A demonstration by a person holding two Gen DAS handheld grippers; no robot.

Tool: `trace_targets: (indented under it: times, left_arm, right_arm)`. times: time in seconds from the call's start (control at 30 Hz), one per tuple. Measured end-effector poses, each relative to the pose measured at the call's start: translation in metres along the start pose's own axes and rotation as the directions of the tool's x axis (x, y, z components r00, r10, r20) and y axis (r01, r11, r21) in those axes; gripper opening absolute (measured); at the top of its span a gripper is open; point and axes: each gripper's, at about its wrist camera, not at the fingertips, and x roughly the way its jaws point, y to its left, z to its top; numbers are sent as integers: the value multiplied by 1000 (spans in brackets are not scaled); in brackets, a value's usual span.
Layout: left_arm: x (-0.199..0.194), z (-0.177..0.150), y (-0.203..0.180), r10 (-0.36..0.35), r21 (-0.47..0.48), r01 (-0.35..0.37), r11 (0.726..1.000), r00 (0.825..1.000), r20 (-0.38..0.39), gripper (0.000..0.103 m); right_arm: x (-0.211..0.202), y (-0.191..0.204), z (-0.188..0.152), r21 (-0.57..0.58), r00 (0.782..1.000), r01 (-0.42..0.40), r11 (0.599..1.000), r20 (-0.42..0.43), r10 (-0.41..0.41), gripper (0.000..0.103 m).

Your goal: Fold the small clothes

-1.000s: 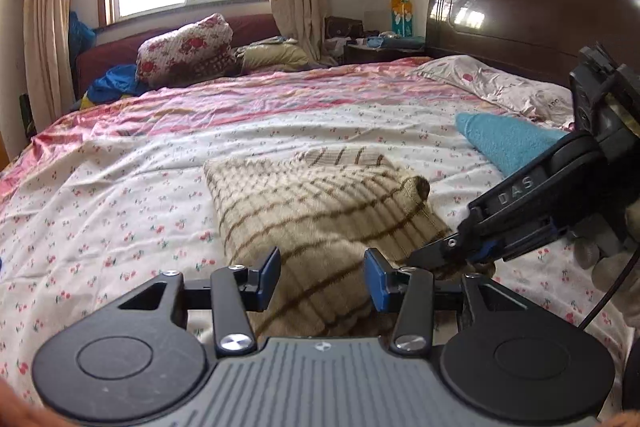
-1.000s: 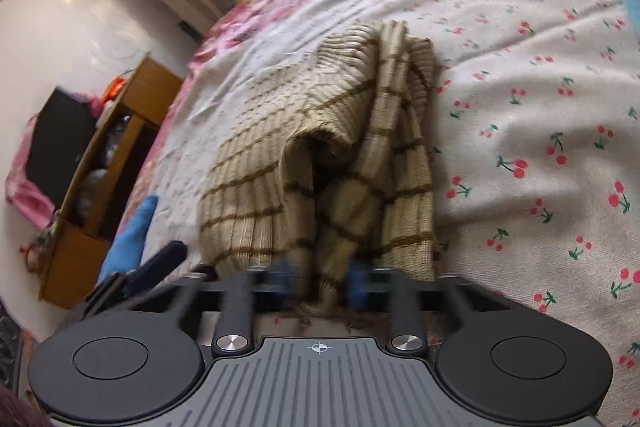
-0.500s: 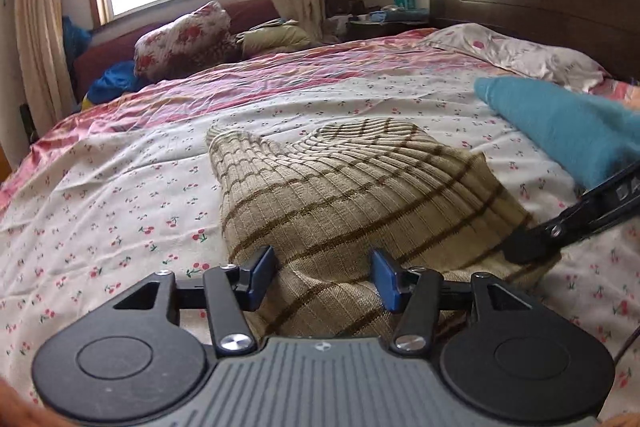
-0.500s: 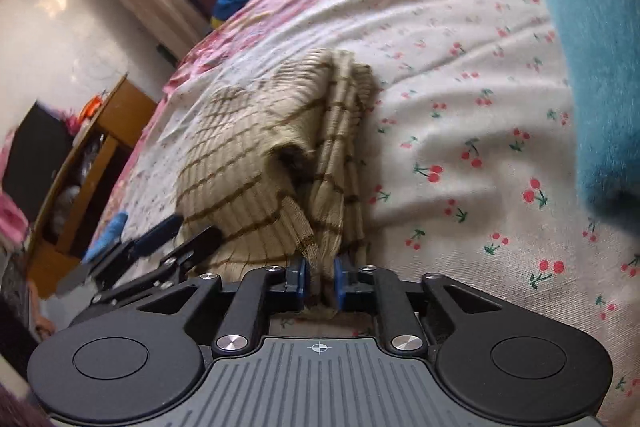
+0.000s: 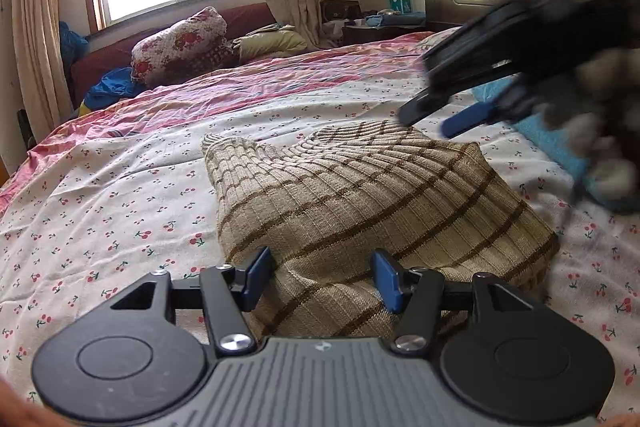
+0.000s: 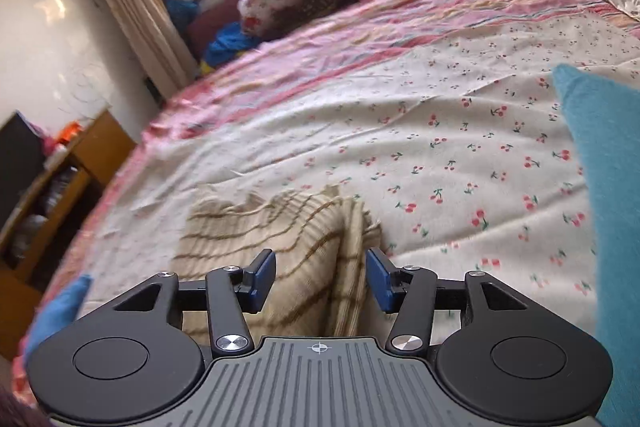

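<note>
Left wrist view: a folded beige striped sweater [image 5: 360, 203] lies on the bed [image 5: 120, 195], its near edge between the spread blue pads of the left gripper [image 5: 322, 279], which do not press it. The right gripper [image 5: 444, 115] hangs blurred above the sweater's far right corner, its jaws opening with nothing between them. A blue cloth [image 6: 604, 187] lies to the right, near the sweater

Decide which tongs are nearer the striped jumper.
Left. The left tongs sit low over the striped jumper, fabric between their open pads. The right tongs, opening and empty, hang above its far edge.
</note>
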Motion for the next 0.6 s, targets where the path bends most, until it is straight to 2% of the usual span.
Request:
trace_targets:
  times: [0.1,0.17,0.23,0.3,0.47,0.6]
  left_arm:
    - [0,1,0,-3,-2,3,1000,1000,0,60]
    - [0,1,1,-5,-4,5,1000,1000,2,60]
    - [-1,2,2,-10,-10,10,1000,1000,2,60]
    - [-2,2,3,-14,-15,14,1000,1000,4,60]
    - [-10,13,13,-9,-70,13,997,999,47,61]
    - [2,23,18,26,-96,-22,995,998,49,62]
  right_arm:
    - [33,5,6,-44,998,49,998,-43,-51,49]
    - [43,3,5,-16,997,47,999,-59,-48,48]
    - [38,3,4,1,999,18,1000,-41,-18,24]
    - [24,6,1,-10,1000,6,1000,-5,-7,20]
    - [-7,-19,-12,156,994,-75,985,94,61,18]
    - [8,-40,-24,232,997,-34,972,75,17,18]
